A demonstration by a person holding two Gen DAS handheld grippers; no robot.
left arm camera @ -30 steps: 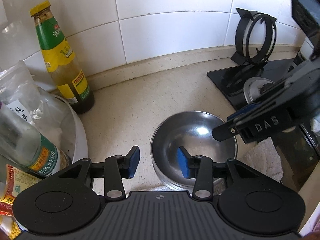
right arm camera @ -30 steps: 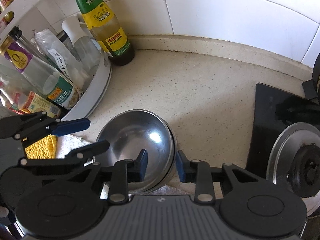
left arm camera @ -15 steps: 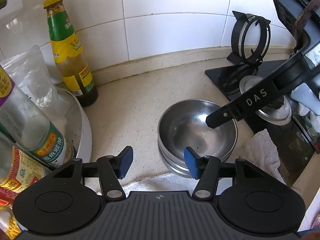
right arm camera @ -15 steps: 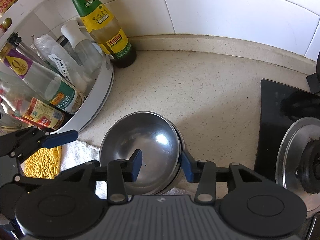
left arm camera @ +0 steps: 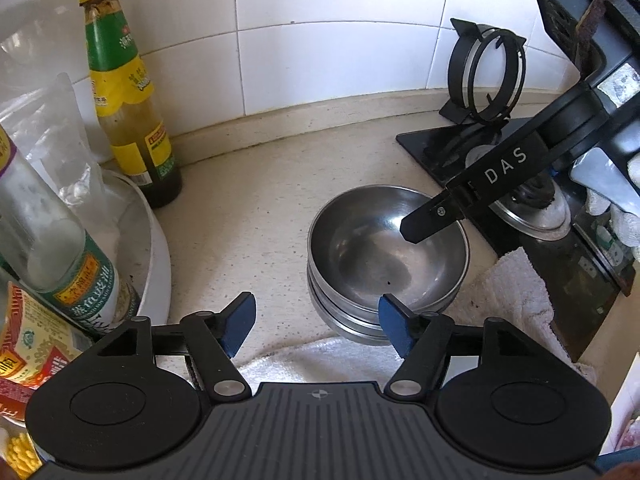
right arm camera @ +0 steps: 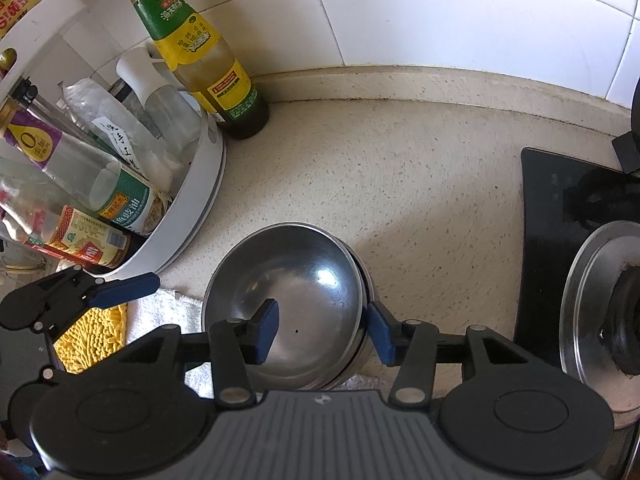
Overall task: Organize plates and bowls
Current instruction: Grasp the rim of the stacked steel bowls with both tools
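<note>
A stack of shiny metal bowls [left arm camera: 386, 256] sits on the speckled counter [left arm camera: 256, 216], with its near edge on a white towel [left arm camera: 508, 292]. The top bowl is empty.

The left gripper [left arm camera: 316, 322] hangs over the counter and towel, just in front of the bowls. Its two blue pads [left arm camera: 240, 320] are wide apart and hold nothing. The right-side pad is near the front rim of the stack.

The right gripper [right arm camera: 323, 330] is over the bowls too. Its blue pads are also apart. One pad [right arm camera: 266, 326] is inside the top bowl and the other is outside, by the right edge of the stack, so the rim sits between them. The pads do not squeeze the rim. In the left wrist view, one black finger [left arm camera: 472, 196] of this gripper reaches down into the bowl from the right.

A tall sauce bottle [right arm camera: 204, 56] with a yellow cap stands by the tiled wall [right arm camera: 440, 12]. Beside it is a round white tray [right arm camera: 200, 200] full of bottles. A black stove [right arm camera: 544, 248] lies to the right, with a round metal burner plate [right arm camera: 588, 300] on it. A yellow fuzzy cloth [right arm camera: 92, 340] lies left of the towel.
</note>
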